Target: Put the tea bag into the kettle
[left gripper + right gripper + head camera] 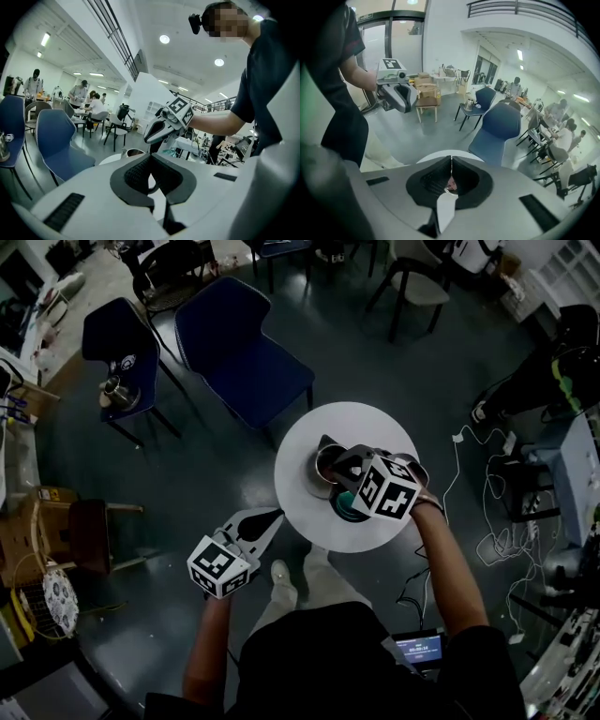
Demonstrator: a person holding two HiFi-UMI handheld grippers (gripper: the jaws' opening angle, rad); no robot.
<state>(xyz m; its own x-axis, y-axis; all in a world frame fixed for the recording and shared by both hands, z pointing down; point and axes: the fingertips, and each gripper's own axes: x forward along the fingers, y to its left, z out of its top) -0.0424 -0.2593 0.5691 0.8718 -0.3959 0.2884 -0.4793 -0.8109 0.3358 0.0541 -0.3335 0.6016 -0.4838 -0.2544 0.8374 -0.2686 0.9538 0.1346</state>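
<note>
Head view: right gripper (325,448) covers most of the kettle (324,472) on the round white table (361,427), a blue chair (246,357) just beyond. Its 2 fingers (431,180) pinch a small pinkish tea bag (450,184), barely made out. Left gripper (275,515), fingers pressed together on nothing, hangs beside the table.

A person is standing at a small round white table (309,442), and the right gripper (328,451) is hanging over a shiny kettle (323,486) that is sitting on it, with a green thing (345,512) sitting just beside the kettle. The left gripper (270,518) is hanging off the table's left side, over the dark floor (216,465). Two blue chairs (246,352) are standing past the table, and white cables (497,493) are lying on the floor at the right
</note>
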